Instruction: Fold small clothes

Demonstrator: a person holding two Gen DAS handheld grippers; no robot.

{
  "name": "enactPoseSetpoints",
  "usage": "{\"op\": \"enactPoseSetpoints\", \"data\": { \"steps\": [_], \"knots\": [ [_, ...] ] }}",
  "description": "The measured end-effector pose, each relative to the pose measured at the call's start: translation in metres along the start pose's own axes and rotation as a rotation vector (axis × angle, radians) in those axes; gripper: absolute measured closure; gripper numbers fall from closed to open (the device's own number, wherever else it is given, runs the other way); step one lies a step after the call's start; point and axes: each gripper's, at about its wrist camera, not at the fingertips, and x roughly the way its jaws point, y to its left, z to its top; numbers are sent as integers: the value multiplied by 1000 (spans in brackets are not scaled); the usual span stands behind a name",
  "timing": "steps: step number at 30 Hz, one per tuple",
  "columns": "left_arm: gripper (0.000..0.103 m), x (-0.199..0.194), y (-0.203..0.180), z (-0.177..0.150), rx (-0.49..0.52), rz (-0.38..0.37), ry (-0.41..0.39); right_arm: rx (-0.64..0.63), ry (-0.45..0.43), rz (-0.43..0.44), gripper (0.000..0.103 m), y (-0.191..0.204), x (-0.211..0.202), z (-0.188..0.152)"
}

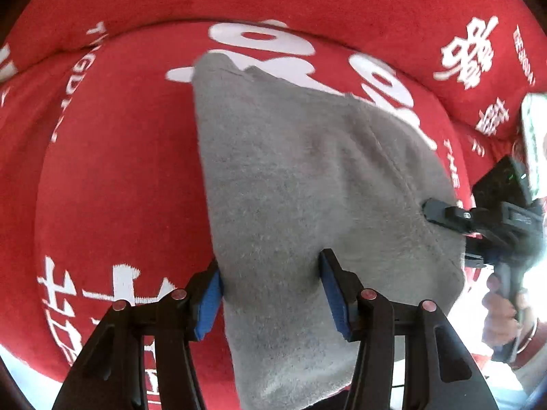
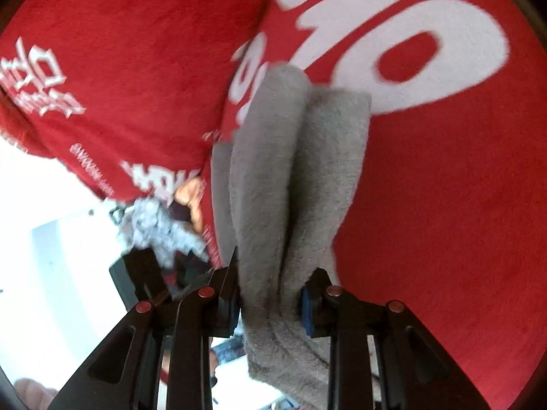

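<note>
Red plush fabric (image 1: pixel 112 157) printed with big white lettering is filling almost everything ahead of both my grippers; whether it is covering a sofa, a bed or a worktop I cannot tell. It is bulging in soft, cushion-like mounds, with a seam curving across beyond my left gripper.

Lying over that red cloth, a grey fleecy garment (image 1: pixel 290 177) is stretching away from my left gripper (image 1: pixel 271 295) and reaching out toward the large white letters beyond it. My left gripper is pointing steeply down, and its blue pads (image 1: pixel 208 302) are pressing into the near edge of the garment from both sides, so I am grasping the grey cloth there, with the bunched fabric keeping the fingers apart.

Off to the right of my left gripper, my right gripper (image 1: pixel 444 215) is biting the garment's side edge, and a hand (image 1: pixel 502 311) is wrapping around its handle.

From my right gripper (image 2: pixel 270 302) the same grey garment (image 2: pixel 273 184) is showing as two thick rolled folds running straight ahead, side by side and touching. Both folds are squeezed between its fingers, so this gripper too is clenched on the garment. To its left, past the red edge, a bright blurred area is holding a grey-white crumpled thing I cannot identify.
</note>
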Motion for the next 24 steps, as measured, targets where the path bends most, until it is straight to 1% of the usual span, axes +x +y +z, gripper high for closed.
{"op": "enactPoseSetpoints", "data": {
  "steps": [1, 2, 3, 6, 7, 8, 9, 10, 11, 13, 14, 15, 17, 18, 19, 20, 21, 22, 23, 24],
  "knots": [
    [43, -2, 3, -2, -15, -2, -9, 12, -15, -27, 69, -2, -3, 2],
    [35, -6, 6, -4, -22, 27, -20, 18, -31, -68, 68, -5, -7, 3],
    [30, -9, 4, -5, -21, 53, -26, 14, -47, -135, 63, -6, -12, 5],
    [29, -19, 2, -10, -11, 126, -37, -16, -73, -261, 55, 0, -23, 3],
    [28, -21, 1, -10, -10, 145, -35, -26, -82, -289, 55, 4, -26, 2],
    [18, -23, 1, -11, -9, 162, -38, -38, -92, -316, 55, 6, -32, -1],
    [1, -28, 1, -14, -7, 180, -66, -53, -101, -332, 55, 11, -36, -5],
    [0, -32, 1, -16, -6, 204, -95, -61, -104, -326, 55, 18, -38, -7],
    [0, -35, -1, -16, -2, 230, -113, -68, -107, -300, 55, 20, -41, -11],
    [0, -35, -1, -17, -10, 253, -109, -73, -104, -238, 55, 19, -45, -19],
    [0, -35, 0, -18, -17, 259, -110, -76, -100, -226, 55, 16, -47, -21],
    [0, -36, -1, -18, -21, 265, -112, -83, -93, -213, 55, 22, -41, -24],
    [0, -38, -2, -18, -18, 269, -118, -98, -83, -221, 55, 27, -33, -25],
    [0, -40, -3, -19, -19, 268, -126, -108, -70, -260, 63, 30, -25, -25],
    [0, -44, -2, -20, -24, 261, -136, -119, -59, -294, 88, 30, -21, -26],
    [0, -47, -1, -20, -33, 249, -140, -136, -47, -345, 94, 32, -14, -26],
    [0, -49, 1, -19, -50, 223, -129, -166, -38, -400, 94, 38, -11, -27],
    [0, -50, 3, -19, -59, 206, -122, -195, -41, -428, 94, 43, -10, -29],
    [0, -51, 3, -19, -60, 202, -122, -226, -42, -457, 94, 47, -11, -31],
    [0, -52, 2, -19, -47, 213, -126, -259, -46, -496, 95, 52, -11, -33]
  ]
}}
